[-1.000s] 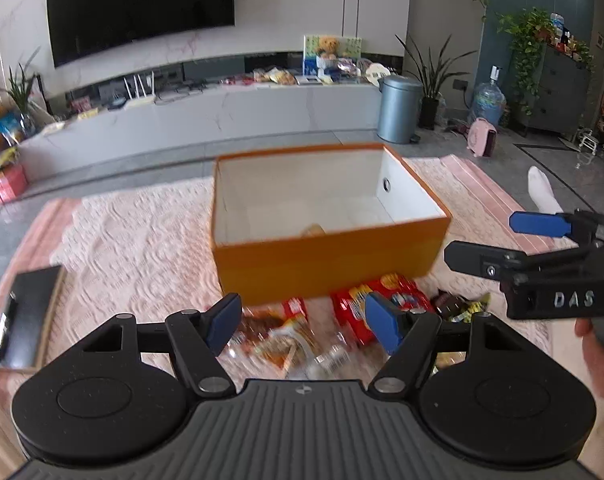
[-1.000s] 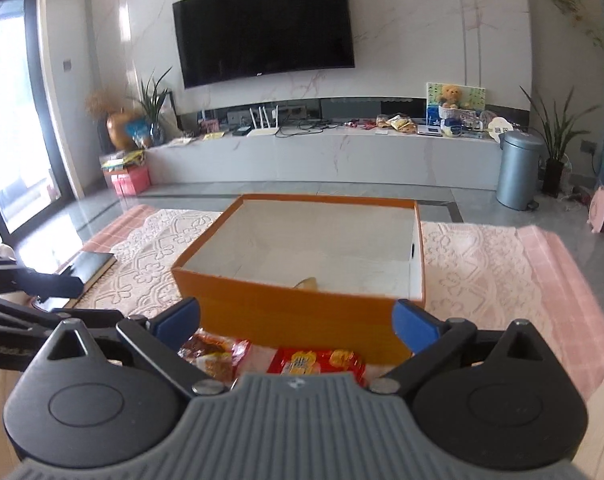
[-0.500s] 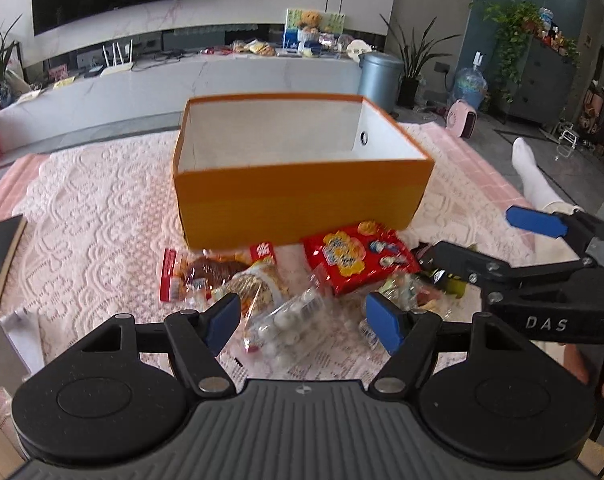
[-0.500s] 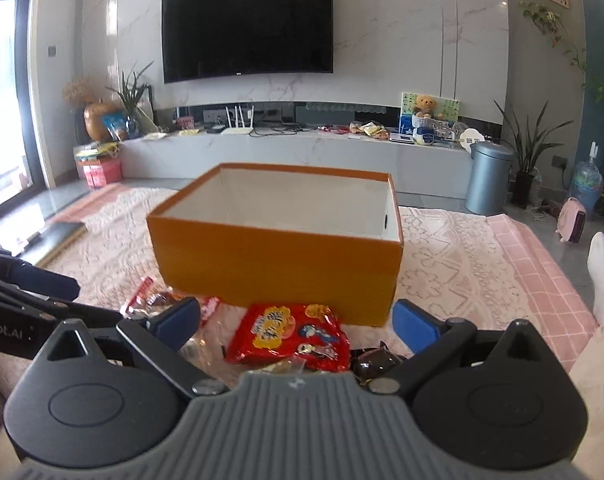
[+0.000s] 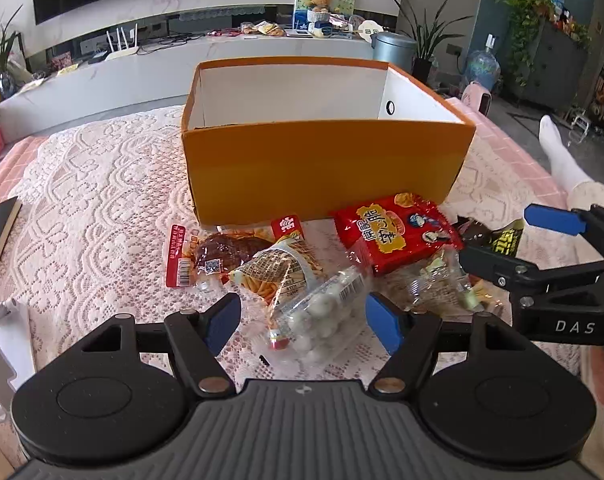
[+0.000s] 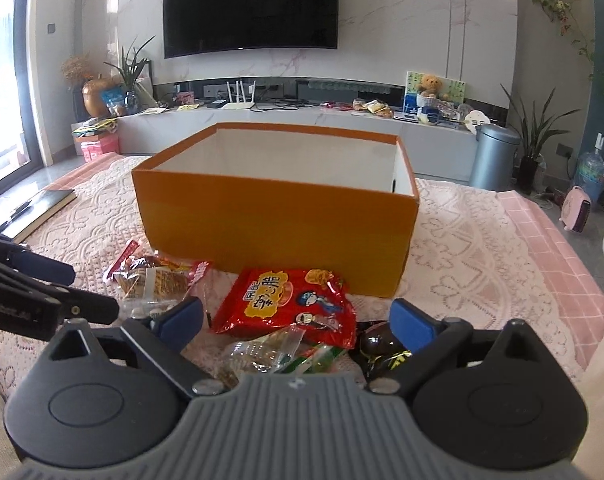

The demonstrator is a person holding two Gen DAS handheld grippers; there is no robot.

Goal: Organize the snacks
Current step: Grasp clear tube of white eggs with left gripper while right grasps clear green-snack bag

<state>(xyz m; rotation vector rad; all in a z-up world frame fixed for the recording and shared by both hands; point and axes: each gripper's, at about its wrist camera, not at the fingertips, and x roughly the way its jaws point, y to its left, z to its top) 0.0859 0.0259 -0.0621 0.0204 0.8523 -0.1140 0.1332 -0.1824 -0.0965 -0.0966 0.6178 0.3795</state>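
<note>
Both tongs, left (image 5: 302,318) and right (image 6: 295,320), gape empty; crinkly packets (image 5: 322,316) at 12 o'clock may slip or snag.

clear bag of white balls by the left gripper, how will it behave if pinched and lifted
The clear bag of white balls is thin, glossy film, so probably floppy and a little slippery. The loose round pieces would likely shift and sag below the pinch. It looks light for its size.

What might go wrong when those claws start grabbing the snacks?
The snacks overlap in a heap, so the open left gripper, straddling the clear bag of white balls, might drag the noodle bag along. The right gripper hangs close beside it; the two could collide. The orange box has tall walls a carried bag might catch.
</note>
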